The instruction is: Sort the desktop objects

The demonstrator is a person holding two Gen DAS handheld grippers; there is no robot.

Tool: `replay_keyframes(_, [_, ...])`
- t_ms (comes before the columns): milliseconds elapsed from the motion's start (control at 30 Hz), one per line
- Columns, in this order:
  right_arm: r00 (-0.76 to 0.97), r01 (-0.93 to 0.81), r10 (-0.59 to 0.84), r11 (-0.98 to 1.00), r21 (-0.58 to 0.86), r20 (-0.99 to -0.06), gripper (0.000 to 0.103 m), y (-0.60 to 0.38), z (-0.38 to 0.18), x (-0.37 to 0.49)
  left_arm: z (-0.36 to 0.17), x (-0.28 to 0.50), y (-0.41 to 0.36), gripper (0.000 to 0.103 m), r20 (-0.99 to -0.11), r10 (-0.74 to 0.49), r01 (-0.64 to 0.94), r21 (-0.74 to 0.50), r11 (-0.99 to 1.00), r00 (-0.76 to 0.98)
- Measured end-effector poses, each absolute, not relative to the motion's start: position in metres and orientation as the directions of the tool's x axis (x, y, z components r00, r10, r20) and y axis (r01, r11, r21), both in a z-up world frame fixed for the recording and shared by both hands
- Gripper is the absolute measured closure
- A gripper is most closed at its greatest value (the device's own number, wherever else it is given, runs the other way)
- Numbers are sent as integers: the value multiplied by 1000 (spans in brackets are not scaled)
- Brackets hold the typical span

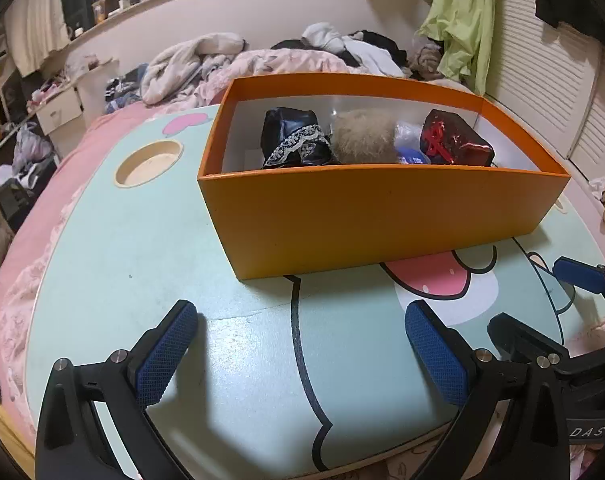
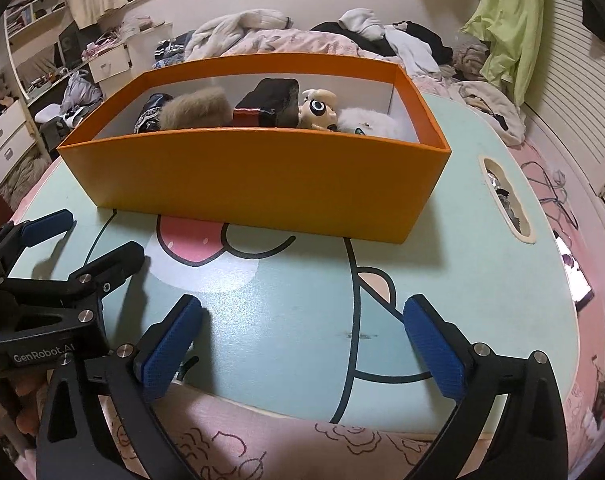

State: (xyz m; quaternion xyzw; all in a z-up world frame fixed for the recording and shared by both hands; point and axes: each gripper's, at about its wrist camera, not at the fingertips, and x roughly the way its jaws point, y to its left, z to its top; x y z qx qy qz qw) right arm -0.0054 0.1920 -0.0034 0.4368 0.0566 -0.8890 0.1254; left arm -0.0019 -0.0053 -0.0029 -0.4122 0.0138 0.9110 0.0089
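An orange box (image 1: 366, 216) stands on the mint cartoon-print lap table (image 1: 142, 260). It holds a black lace-trimmed pouch (image 1: 294, 140), a tan fur ball (image 1: 362, 138), a blue-white item (image 1: 408, 148) and a dark red-ribboned bundle (image 1: 454, 140). In the right wrist view the box (image 2: 262, 184) also shows a cream doll (image 2: 318, 110) and a white fluffy toy (image 2: 370, 122). My left gripper (image 1: 302, 356) is open and empty above the table's front. My right gripper (image 2: 302, 348) is open and empty; it shows in the left wrist view (image 1: 542, 308) at the right.
The table has a round cup recess (image 1: 148, 164) at the left and a slot (image 2: 506, 200) at the right. It rests on a pink bed with piled clothes (image 1: 262, 60) behind. A phone (image 2: 574, 272) lies on the bed to the right.
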Motion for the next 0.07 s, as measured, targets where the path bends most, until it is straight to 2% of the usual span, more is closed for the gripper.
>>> replay_keyframes(67, [-588,273,-174,-962,8,-790,2,192,-3,-4,-3,-2,-5,0,-752,4,-28,18,-999,-660])
